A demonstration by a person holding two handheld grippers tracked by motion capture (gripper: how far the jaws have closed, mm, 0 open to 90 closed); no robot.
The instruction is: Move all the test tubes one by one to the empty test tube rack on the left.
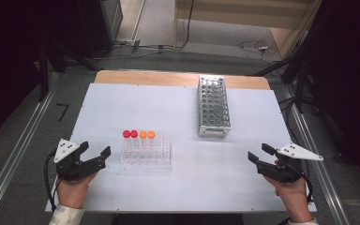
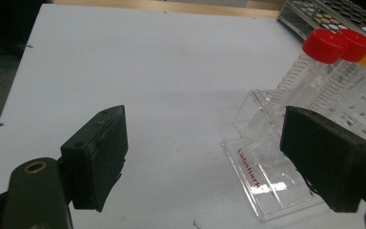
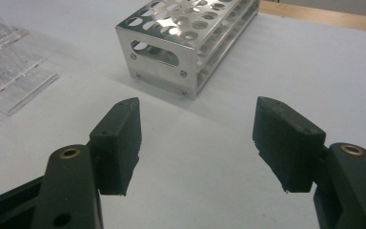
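A clear plastic tube rack [image 1: 147, 157] stands near the table's front left. It holds two red-capped tubes [image 1: 130, 134] and two orange-capped tubes [image 1: 146, 135]. My left gripper [image 1: 95, 150] hovers just left of that rack, open, nothing between its jaws. In the left gripper view the rack [image 2: 267, 176] and the red caps [image 2: 336, 45] lie right of the open gripper [image 2: 205, 152]. A metal tube rack [image 1: 212, 107] with empty holes sits at the centre right. My right gripper [image 1: 260, 152] is open at the front right. In the right gripper view the metal rack [image 3: 186, 36] lies beyond the gripper [image 3: 198, 143].
The white table top [image 1: 122, 103] has a wooden strip along its far edge. Metal rails run along the floor on both sides. Cables lie on the floor beyond the table, and dark equipment stands at the far left and right.
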